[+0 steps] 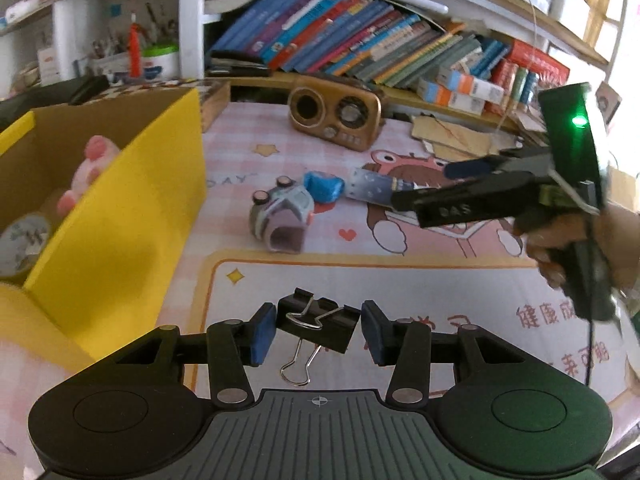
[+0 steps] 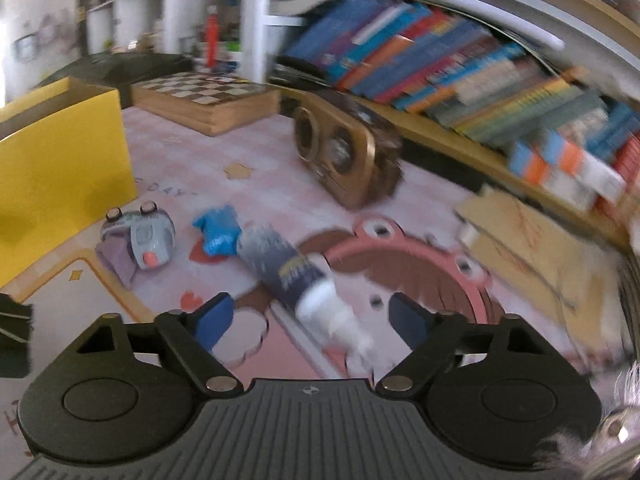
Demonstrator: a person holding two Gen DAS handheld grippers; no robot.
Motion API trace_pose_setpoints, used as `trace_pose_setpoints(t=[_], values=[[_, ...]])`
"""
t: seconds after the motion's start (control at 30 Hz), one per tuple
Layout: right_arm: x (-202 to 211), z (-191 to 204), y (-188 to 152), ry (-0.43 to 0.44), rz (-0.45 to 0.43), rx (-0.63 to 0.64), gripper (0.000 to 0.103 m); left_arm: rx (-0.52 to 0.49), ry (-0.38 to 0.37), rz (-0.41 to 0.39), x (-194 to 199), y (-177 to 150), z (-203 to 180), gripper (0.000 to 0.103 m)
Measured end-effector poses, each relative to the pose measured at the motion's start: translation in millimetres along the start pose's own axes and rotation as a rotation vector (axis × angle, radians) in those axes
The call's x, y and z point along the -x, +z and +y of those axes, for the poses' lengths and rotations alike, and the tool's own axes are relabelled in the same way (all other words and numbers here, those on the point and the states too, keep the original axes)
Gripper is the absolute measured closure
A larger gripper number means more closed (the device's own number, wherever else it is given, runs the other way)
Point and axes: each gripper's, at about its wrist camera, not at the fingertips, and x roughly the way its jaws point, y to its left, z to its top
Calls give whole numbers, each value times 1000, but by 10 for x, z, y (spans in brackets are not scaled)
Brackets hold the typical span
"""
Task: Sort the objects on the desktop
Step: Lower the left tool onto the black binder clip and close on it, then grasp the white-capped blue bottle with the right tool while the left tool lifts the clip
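Note:
In the left wrist view my left gripper is shut on a black binder clip, which hangs above the pink desk mat with its wire handles pointing down. A yellow cardboard box stands just to its left. My right gripper is open over a dark tube with a white cap, and the cap lies between the blue pads without touching them. The right gripper, held by a hand, reaches over the tube. Left of the tube lie a crumpled blue object and a grey toy car.
The yellow box holds a pink plush toy and a round tin. A gold retro radio stands at the back of the mat, a wooden chessboard box behind it, cardboard pieces at the right, and a shelf of books beyond.

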Motion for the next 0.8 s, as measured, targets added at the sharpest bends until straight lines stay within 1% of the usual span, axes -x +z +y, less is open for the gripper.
trace_pose_setpoints(t=[0.03,0.13,0.2,0.27,0.37,0.43,0.47,0.53,0.57,0.6,0.67,0.8], values=[[-56,-11,50,17,-2,24,23,4,1,-3,19,3,3,58],[-218,-43,163,87,22,84,31,9,6,-10,60,9,-2,58],[-330,-61,219,116,51,125,40,17,7,-14,78,9,1,58],[-428,-78,270,137,79,151,42,27,6,-16,94,11,3,58],[-570,-107,310,169,128,170,43,38,-1,-17,110,13,5,58],[-662,-125,315,189,158,159,43,45,-6,-20,122,13,12,58],[-686,-150,324,208,160,137,46,49,-8,-20,123,11,15,58],[-711,-194,328,237,174,90,53,56,-11,-20,129,11,17,58],[-702,-209,326,245,173,72,60,58,-13,-21,129,14,19,58],[-686,-207,321,237,173,73,65,58,-15,-22,129,15,17,58],[-633,-211,292,230,173,67,72,54,-17,-25,129,23,8,58],[-485,-235,196,193,183,16,72,44,-27,-36,145,41,-18,58]])
